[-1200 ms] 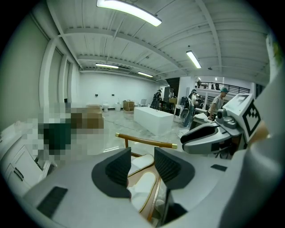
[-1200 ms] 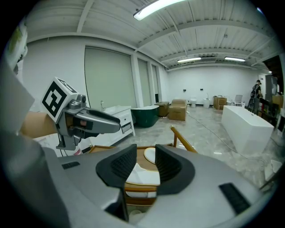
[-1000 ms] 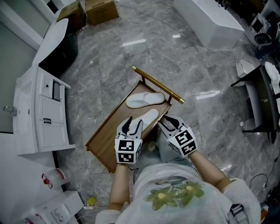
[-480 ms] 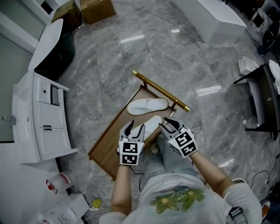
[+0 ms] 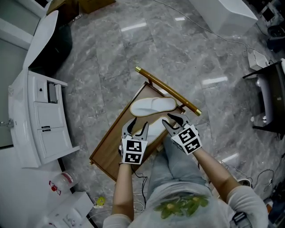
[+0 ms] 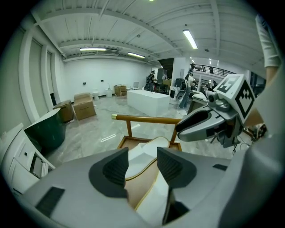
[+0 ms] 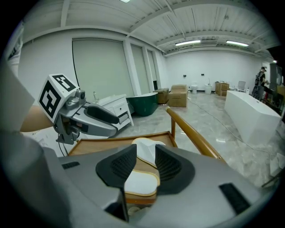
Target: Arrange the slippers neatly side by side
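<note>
Two white slippers lie on a low wooden tray (image 5: 107,149) with a brass handle bar (image 5: 167,89). The far slipper (image 5: 153,106) lies across the tray next to the bar. The near slipper (image 5: 155,129) lies beside it, closer to me. My left gripper (image 5: 137,128) hovers over the near slipper's heel end; its jaws are opening and the pads (image 6: 118,167) touch nothing. In the left gripper view the near slipper (image 6: 153,200) shows below the gap. My right gripper (image 5: 169,120) is open above the near slipper (image 7: 140,182), holding nothing.
A white vanity cabinet (image 5: 40,116) and a dark green tub (image 5: 53,44) stand at the left. A dark table (image 5: 267,98) is at the right and a white bathtub (image 5: 227,9) at the top right. A cable (image 5: 209,42) runs over the grey marble floor. My legs are just behind the tray.
The left gripper's jaws have spread wider over the near slipper. Both grippers have stayed close above the tray, and the slippers have not visibly moved.
</note>
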Available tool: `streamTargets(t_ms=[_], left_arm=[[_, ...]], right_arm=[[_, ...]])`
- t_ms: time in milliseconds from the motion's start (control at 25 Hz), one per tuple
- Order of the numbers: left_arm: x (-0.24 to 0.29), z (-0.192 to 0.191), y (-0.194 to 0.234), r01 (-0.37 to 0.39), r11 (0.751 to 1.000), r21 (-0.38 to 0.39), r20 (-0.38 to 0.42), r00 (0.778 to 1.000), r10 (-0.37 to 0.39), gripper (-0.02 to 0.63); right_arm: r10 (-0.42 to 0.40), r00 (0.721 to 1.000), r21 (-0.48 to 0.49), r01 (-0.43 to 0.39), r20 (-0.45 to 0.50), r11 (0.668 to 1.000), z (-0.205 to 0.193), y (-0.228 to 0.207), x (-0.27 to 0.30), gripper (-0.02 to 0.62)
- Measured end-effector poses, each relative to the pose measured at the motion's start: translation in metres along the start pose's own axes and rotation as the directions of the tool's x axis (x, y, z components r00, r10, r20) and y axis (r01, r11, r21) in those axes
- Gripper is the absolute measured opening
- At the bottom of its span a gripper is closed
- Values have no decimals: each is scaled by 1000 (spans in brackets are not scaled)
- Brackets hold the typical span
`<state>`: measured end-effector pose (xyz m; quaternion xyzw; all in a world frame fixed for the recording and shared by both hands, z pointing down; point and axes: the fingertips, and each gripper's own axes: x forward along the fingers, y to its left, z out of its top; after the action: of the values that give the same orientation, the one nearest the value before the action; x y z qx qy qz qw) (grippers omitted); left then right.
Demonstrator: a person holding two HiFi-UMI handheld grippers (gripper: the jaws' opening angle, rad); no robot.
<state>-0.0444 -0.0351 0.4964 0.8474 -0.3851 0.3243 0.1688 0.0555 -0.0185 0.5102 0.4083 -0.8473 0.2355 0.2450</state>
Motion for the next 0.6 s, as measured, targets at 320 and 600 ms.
streamTargets(t_ms=[320,600], left_arm=[[33,-19,9,8,1000,-15,-44,999,-8,195],[54,-38,13,9,999,-40,-89,996,-12,195]], right_arm=[[19,999,9,-19,-41,1000,-19,-13,35,116],[43,996,0,-43,-72,999,-27,-18,69,115]])
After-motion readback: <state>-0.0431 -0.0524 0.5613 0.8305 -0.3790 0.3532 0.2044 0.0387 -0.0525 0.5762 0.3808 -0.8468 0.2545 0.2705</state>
